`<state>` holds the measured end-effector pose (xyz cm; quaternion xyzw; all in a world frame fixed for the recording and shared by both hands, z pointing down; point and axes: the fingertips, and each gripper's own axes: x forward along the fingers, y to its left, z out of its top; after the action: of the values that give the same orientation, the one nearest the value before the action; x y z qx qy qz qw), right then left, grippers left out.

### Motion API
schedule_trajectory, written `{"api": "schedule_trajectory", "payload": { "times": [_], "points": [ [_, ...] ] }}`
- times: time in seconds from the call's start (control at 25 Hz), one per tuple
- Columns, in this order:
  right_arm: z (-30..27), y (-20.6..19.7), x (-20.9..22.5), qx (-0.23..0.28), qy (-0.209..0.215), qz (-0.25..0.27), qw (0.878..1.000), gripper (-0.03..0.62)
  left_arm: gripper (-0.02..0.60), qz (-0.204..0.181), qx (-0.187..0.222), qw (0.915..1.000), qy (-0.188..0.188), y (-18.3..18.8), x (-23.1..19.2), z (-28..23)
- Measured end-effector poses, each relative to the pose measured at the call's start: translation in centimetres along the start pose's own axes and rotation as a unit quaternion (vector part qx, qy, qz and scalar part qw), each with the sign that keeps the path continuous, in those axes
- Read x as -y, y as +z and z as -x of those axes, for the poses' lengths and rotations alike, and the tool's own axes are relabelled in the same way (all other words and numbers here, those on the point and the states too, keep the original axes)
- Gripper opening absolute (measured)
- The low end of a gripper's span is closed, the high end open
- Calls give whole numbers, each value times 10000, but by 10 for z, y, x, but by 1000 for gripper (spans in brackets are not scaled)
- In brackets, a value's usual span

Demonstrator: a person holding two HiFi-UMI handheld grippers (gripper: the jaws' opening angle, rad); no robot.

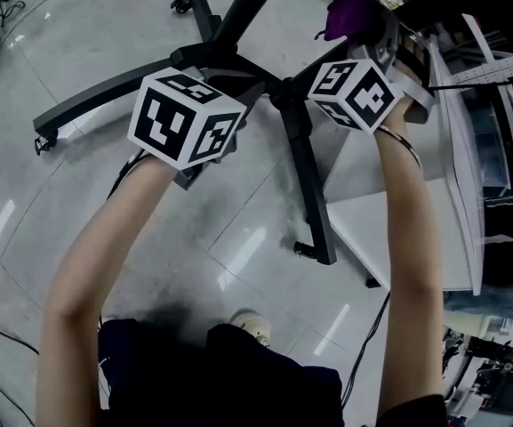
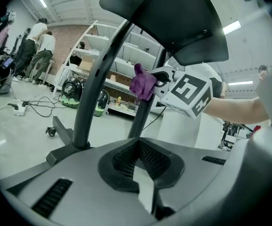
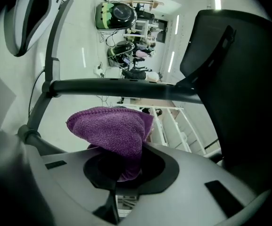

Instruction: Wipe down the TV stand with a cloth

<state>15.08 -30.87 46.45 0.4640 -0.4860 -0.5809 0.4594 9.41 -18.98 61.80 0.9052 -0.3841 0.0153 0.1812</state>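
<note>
Legs of the black TV stand [image 1: 302, 163] are spreading over the pale floor [image 1: 87, 34] in the head view, with its post [image 1: 243, 12] rising toward the top edge. We are holding the left gripper [image 1: 185, 123] over the hub where the legs meet. The right gripper [image 1: 363, 47] is further right, with the purple cloth [image 1: 340, 12] bunched at its tip just beside the post. We are judging the right arm to be the nearer one for wiping.

In the left gripper view, its jaws are sitting together at the tips with nothing between them, while the cloth is showing against the second dark upright [image 2: 147, 105]. Shelves [image 2: 126, 55] behind are carrying small items we cannot identify.

In the right gripper view, the jaws are clamping the cloth's lower end, and its free fold is standing up toward a dark bar [image 3: 121, 86] of the stand. That bar is running crosswise just beyond the cloth, so we are judging that the coming stroke should follow its length.
</note>
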Motion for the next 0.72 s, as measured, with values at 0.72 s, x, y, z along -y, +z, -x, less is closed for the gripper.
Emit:
{"api": "schedule_trajectory", "payload": {
  "times": [0.72],
  "points": [
    [-1,16,-164,-6,1118,-277,9933,77,6,469,-676,9964,220,-82,-42,-7]
  ]
}}
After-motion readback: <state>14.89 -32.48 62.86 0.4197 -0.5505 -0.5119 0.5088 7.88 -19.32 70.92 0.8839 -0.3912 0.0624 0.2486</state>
